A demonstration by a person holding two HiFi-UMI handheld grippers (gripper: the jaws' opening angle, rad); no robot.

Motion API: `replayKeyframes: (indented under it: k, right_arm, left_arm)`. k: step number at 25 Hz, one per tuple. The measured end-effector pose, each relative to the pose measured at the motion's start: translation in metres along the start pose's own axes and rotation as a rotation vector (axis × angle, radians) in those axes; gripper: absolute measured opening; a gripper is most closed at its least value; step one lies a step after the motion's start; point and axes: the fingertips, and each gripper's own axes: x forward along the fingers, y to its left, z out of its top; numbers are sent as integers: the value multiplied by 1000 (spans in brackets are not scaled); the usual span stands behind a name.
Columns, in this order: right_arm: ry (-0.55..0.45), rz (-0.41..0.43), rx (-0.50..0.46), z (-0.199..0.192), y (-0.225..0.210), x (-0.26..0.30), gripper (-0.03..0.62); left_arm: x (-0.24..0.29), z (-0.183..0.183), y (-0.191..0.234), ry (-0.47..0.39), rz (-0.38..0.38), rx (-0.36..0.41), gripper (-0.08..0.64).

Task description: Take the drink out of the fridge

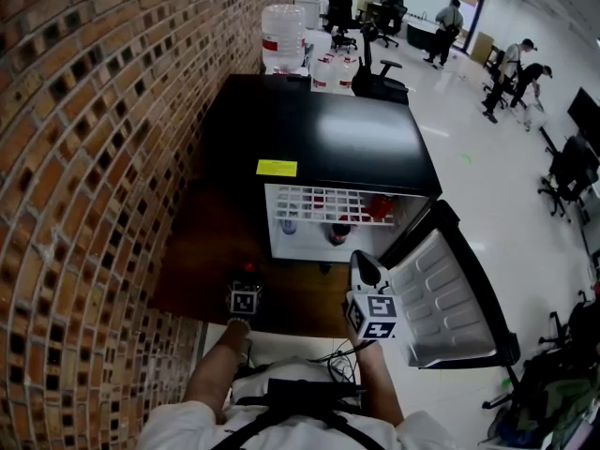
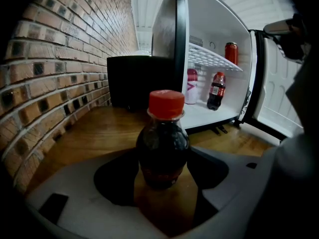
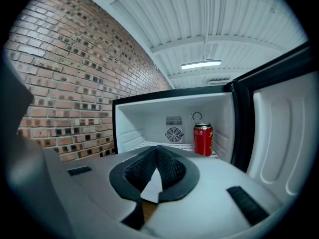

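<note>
A dark cola bottle [image 2: 163,143] with a red cap [image 1: 248,268] stands upright over the wooden floor [image 2: 84,133], left of the fridge front. My left gripper [image 2: 162,166] is shut on its body, one dark pad on each side. The black mini fridge [image 1: 319,134] stands open, its door [image 1: 441,289] swung out to the right. Inside are a red can [image 3: 203,139] on the wire shelf, and below it a second cola bottle [image 2: 216,90] and a pink-and-white bottle [image 2: 192,86]. My right gripper [image 3: 157,156] hangs before the open fridge, shut and holding nothing.
A brick wall [image 1: 84,157] runs along the left. Large water jugs [image 1: 283,36] stand behind the fridge. A yellow sticker [image 1: 277,168] lies on the fridge top. Office chairs [image 1: 380,73] and people [image 1: 450,26] are far off on the white floor.
</note>
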Motion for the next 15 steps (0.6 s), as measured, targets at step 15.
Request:
replayKeyframes:
  k: [15]
  right_arm:
    - [3,-3,20,-4,-3,-1,14]
  left_arm:
    - [-49,49,-7,-227,-28,-43,537]
